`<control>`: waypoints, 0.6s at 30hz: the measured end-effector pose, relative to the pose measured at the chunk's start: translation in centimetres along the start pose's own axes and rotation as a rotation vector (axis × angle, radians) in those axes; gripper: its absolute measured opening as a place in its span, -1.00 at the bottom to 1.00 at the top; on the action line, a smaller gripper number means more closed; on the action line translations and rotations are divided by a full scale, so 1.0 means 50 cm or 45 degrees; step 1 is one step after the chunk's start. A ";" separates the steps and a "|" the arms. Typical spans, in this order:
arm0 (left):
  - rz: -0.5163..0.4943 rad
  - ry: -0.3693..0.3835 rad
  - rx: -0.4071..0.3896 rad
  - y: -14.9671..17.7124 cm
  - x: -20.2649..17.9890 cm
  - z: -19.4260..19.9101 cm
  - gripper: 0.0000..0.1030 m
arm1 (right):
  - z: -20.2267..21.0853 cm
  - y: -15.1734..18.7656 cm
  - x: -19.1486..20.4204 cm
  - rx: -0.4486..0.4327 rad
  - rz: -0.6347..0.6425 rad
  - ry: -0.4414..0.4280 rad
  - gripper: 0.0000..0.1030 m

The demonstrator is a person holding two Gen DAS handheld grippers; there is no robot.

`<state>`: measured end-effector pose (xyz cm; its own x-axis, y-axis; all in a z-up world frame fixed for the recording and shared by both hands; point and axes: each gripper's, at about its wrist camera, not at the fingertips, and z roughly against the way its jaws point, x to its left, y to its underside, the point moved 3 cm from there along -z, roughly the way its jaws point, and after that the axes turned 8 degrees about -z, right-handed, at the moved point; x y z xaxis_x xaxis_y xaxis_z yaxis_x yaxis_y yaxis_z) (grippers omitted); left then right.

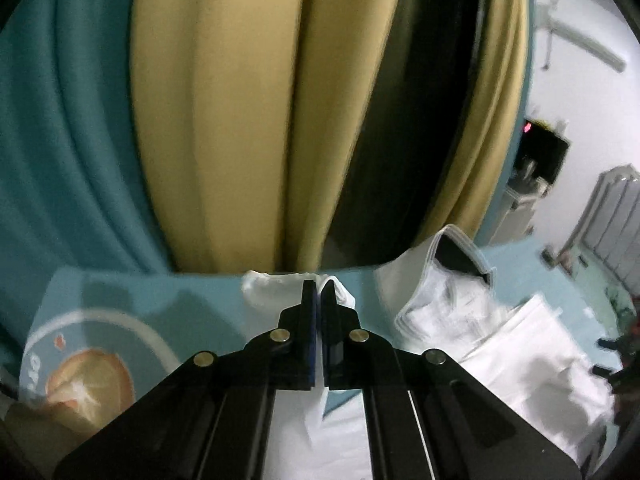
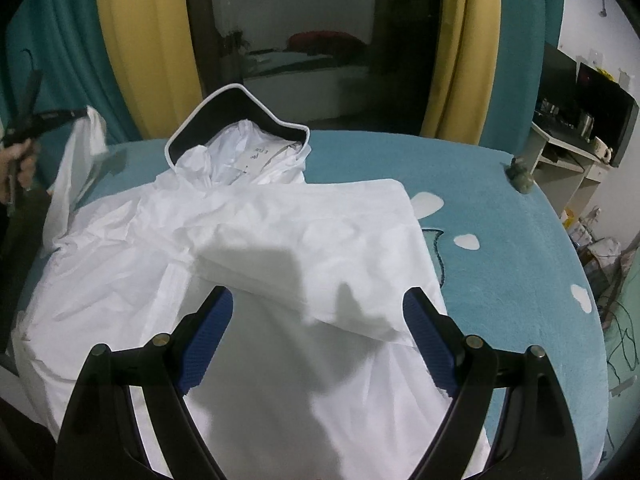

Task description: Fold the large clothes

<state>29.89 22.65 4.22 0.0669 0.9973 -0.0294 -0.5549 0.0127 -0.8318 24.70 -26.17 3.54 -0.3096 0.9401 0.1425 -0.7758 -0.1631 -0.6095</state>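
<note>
1. One white hooded garment (image 2: 248,248) lies spread on the blue bed cover (image 2: 500,240), filling the near and left part of it; its hood (image 2: 240,120), dark inside with a white rim, stands up toward the far edge.
2. One sleeve is folded across the chest and lies flat toward the right side of the garment.
3. The other sleeve (image 2: 76,168) is lifted off the left edge of the bed cover and hangs down from the left gripper (image 2: 60,114).
4. In the left wrist view the left gripper (image 1: 319,286) has its two fingers pressed together on a pinch of white cloth (image 1: 280,292), which bunches out past the tips.
5. A hand (image 2: 20,160) holds that gripper at the left border of the right wrist view.
6. The right gripper (image 2: 318,300) hangs over the near middle of the garment with its two blue-padded fingers (image 2: 208,340) spread wide and nothing between them.
7. Three white patches (image 2: 466,242) show on the bed cover near its right edge.
8. Yellow curtains (image 2: 148,40) and teal curtains (image 2: 68,40) hang behind the far edge, on both sides of one dark window (image 2: 304,40).
9. One small dark object (image 2: 520,176) sits at the far right corner; what it is cannot be told.
</note>
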 end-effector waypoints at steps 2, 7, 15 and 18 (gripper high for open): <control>-0.028 0.025 -0.054 -0.032 -0.052 0.027 -0.96 | 0.007 0.005 -0.007 -0.009 -0.002 -0.014 0.68; -0.157 0.099 -0.115 -0.084 -0.199 0.060 -0.96 | 0.025 0.016 -0.038 -0.023 -0.027 -0.038 0.68; -0.303 0.272 -0.083 -0.094 -0.431 0.003 -0.96 | 0.053 0.052 -0.111 -0.031 -0.074 -0.037 0.68; -0.312 0.396 -0.016 -0.065 -0.515 -0.042 -0.96 | 0.059 0.063 -0.142 -0.029 -0.104 -0.023 0.68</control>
<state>31.71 -3.23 6.49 0.4452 0.8954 0.0056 -0.4816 0.2447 -0.8415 22.83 -34.26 2.91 -0.2556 0.9445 0.2066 -0.7865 -0.0788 -0.6126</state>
